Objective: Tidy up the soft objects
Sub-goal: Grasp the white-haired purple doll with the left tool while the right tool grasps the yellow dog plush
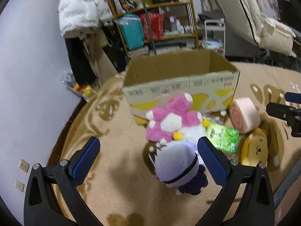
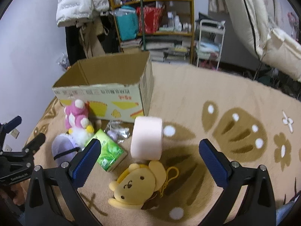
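An open cardboard box (image 1: 180,86) stands on the rug, its near wall printed yellow. In front of it lie a pink-and-white plush (image 1: 169,120), a purple plush (image 1: 176,167), a green tissue pack (image 1: 223,137), a pink roll cushion (image 1: 244,114) and a yellow dog plush (image 1: 254,148). My left gripper (image 1: 148,158) is open above the rug, the purple plush beside its right finger. My right gripper (image 2: 149,160) is open over the yellow dog plush (image 2: 135,184), just short of the pink roll cushion (image 2: 146,137). Neither holds anything.
A beige patterned rug (image 2: 225,98) covers the floor, with bare room to the right of the box (image 2: 105,86). Behind stand a cluttered shelf (image 2: 156,18), hanging coats (image 2: 80,1), a white trolley (image 2: 208,43) and a leaning mattress (image 2: 263,28). A crumpled clear wrapper (image 2: 118,130) lies by the box.
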Tool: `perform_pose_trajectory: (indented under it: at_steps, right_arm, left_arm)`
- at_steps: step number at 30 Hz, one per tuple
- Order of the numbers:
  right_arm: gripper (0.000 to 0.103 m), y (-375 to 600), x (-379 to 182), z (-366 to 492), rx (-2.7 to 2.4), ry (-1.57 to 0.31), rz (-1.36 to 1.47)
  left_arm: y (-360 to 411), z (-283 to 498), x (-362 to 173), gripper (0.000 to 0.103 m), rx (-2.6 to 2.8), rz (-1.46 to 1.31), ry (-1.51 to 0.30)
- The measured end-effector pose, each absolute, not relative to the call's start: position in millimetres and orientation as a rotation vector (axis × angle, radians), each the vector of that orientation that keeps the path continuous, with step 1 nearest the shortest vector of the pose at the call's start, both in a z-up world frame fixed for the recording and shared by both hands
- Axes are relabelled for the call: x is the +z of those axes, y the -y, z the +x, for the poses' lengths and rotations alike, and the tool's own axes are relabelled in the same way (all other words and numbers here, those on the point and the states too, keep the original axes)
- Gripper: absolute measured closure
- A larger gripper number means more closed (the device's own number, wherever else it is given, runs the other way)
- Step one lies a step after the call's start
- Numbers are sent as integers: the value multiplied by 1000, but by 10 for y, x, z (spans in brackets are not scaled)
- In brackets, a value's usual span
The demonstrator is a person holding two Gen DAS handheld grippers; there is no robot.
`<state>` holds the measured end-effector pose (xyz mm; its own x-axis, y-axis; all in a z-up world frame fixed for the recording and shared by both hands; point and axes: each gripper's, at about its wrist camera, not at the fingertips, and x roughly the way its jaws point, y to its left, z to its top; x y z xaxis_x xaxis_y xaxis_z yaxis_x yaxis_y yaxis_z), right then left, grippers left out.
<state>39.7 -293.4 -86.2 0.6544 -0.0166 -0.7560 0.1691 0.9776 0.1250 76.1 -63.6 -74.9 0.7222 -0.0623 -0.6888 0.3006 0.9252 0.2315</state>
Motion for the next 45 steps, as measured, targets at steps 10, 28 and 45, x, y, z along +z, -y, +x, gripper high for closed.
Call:
perform_pose_trajectory:
  at_steps: [10,28,45]
  right_arm:
    - [0,2933,-1214,577,-68,-1039,239]
    - [0,2773,-1804,726,3,-1324,246]
    - [18,2477,-1908,703,59,-1370,207]
  left_arm:
    - [822,975,-1129,1,-267,380,-890]
    - [813,1183,-1553,1,-259,369,-1081]
    - [721,1199,-1585,41,-297,291,-1150]
